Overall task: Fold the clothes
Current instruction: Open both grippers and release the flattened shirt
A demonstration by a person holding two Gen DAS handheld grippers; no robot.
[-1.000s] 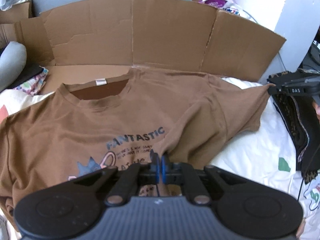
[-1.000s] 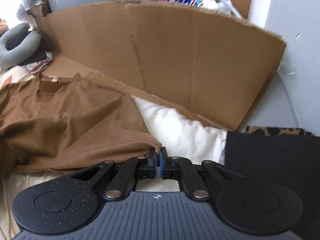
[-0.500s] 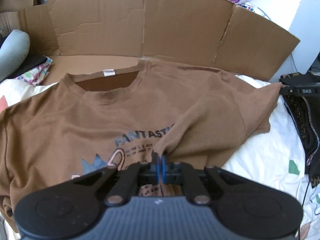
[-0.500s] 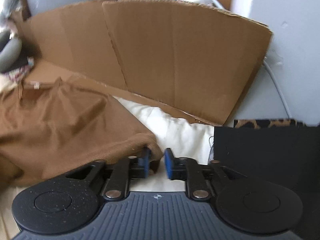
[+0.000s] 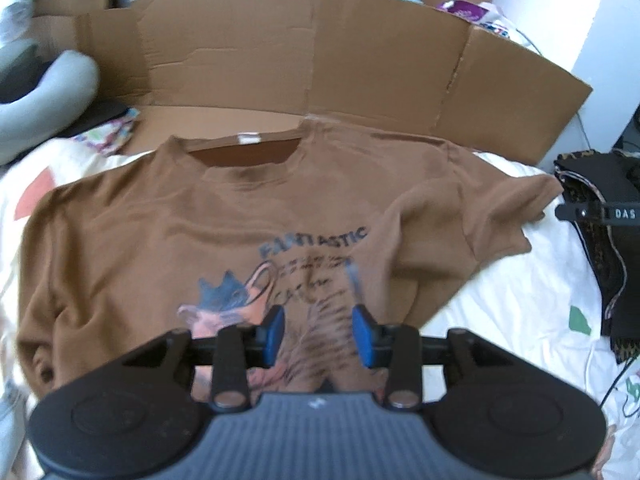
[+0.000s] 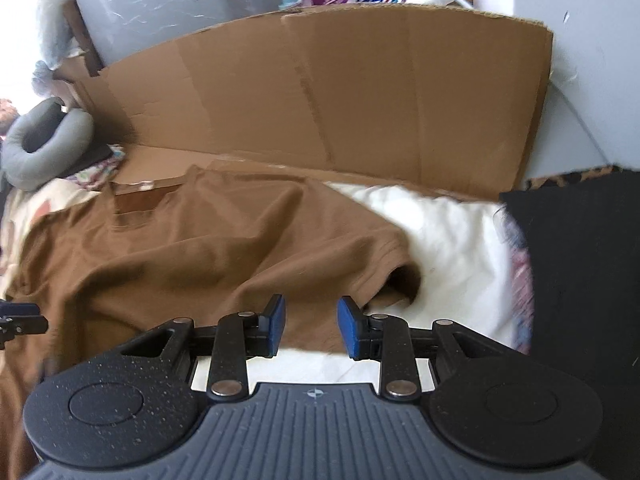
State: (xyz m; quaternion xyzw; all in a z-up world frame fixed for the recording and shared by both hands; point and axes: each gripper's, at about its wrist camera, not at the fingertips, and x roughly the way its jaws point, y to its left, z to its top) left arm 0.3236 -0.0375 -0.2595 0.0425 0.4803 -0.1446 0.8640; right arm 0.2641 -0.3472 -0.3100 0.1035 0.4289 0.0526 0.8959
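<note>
The left hand-held gripper (image 5: 318, 330) has its blue pads (image 5: 273, 330) parted and its jaws are opening; nothing is pinched, only the printed front of the brown T-shirt (image 5: 168, 240) lies below the gap. The right hand-held gripper (image 6: 311, 328) is likewise part open and opening, its blue pads on either side of the shirt's lower sleeve edge without pressing it.

The T-shirt is soft brown knit, spread face up on a bed with a white sheet (image 5: 500, 320) bearing coloured shapes. Its chest print reads "FANTASTIC" (image 5: 314, 240) in dark letters above smaller, blurred lines and a cartoon figure. A small white tag (image 5: 248, 138) sits inside the round collar. The sleeve (image 6: 384, 256) on the right side lies rumpled, its cuff gaping.

Behind the shirt stands a creased sheet of brown cardboard (image 5: 320, 52). A grey U-shaped cushion (image 5: 48, 92) lies far left. To the right is dark cloth with leopard-print trim (image 5: 592, 208), beside a black part marked "DAS" (image 5: 624, 213).
</note>
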